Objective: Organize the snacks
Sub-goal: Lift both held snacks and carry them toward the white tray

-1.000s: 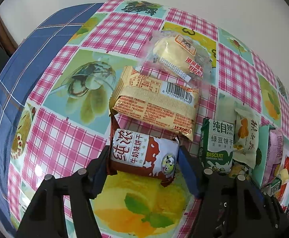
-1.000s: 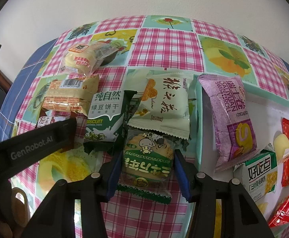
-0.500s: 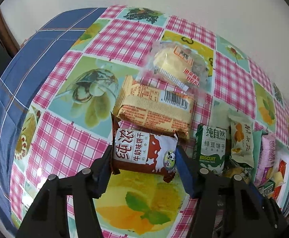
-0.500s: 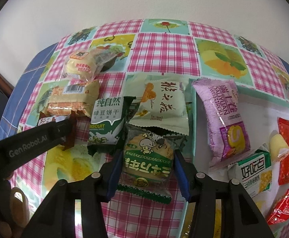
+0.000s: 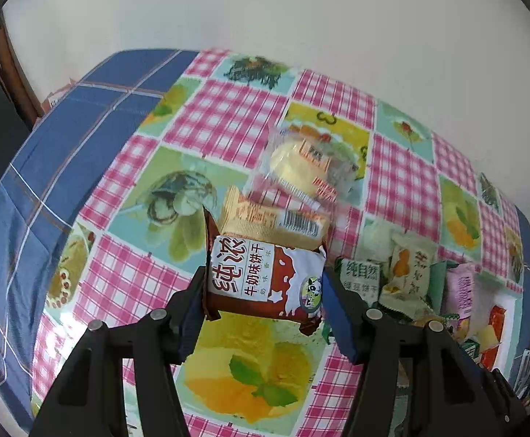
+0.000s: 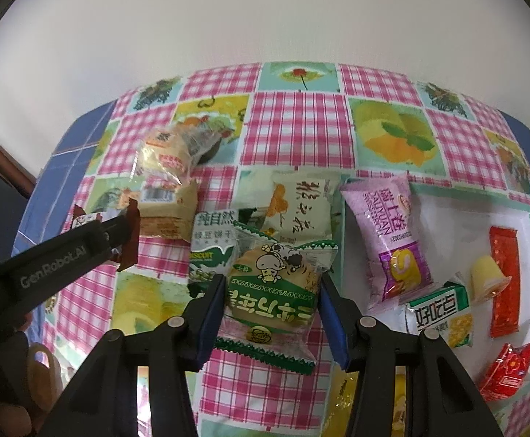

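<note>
The left gripper (image 5: 265,300) has its jaws clenched on the short ends of a brown-and-white biscuit packet (image 5: 265,278), which appears lifted clear of the surface (image 5: 228,116). The right gripper (image 6: 270,304) has its jaws clamped on the two sides of a green-and-clear cake packet (image 6: 274,291), whose sealed tail hangs toward the camera. Both items are judged light, air-filled film pouches: soft at the seams, slippery on the printed faces, with crumbly contents that excess squeeze would crush. Grasp across the padded middle, not on the crimped seals, which fold and slip. Beyond the biscuit packet lie a tan wafer packet (image 5: 275,224) and a clear bun packet (image 5: 305,167), overlapping at their edges. Beside the cake packet lie a dark green biscuit packet (image 6: 210,247) and a pale green packet (image 6: 301,207), both partly under it; lifting may drag them. To the right, a white tray (image 6: 447,211) holds a purple roll packet (image 6: 392,240), red packets (image 6: 503,280) and a small box (image 6: 443,313). The tray is judged the likely destination.
</note>
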`<state>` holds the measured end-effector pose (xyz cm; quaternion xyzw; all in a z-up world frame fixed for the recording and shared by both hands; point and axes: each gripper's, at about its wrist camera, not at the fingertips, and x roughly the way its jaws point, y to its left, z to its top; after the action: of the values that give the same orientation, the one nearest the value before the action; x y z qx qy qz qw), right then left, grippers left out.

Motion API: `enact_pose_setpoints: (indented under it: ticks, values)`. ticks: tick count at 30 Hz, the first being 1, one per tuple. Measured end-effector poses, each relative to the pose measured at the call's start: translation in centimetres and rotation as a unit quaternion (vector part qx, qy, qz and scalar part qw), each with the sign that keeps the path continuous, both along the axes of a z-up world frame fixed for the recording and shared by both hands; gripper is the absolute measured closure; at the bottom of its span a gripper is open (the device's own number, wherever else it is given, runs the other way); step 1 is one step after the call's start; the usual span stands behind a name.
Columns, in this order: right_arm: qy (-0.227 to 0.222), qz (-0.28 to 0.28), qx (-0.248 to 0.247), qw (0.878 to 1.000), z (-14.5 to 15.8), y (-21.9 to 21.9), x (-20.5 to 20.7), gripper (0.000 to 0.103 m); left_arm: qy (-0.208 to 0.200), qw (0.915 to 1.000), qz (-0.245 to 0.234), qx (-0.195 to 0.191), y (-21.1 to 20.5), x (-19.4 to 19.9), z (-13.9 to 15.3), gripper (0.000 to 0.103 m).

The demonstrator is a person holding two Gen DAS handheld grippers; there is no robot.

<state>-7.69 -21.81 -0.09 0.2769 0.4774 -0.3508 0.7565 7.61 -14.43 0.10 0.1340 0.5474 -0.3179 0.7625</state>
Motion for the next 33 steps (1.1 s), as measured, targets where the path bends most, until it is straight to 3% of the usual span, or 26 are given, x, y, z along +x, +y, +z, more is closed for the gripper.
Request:
enact_pose_setpoints:
  ticks: [20, 33]
  values:
    - [0.002, -0.029, -0.002, 1.0, 2.5, -1.7, -3.2, 0.05, -0.039, 0.9979, -0.048, -0.022, -2.6, -4.9, 3.6, 0.041]
    - [0.007, -0.102, 0.006, 0.995, 2.8, -5.9, -9.9, 0.05, -0.054, 0.9927, -0.107, -0.013, -5.8, -10.8, 3.9, 0.041]
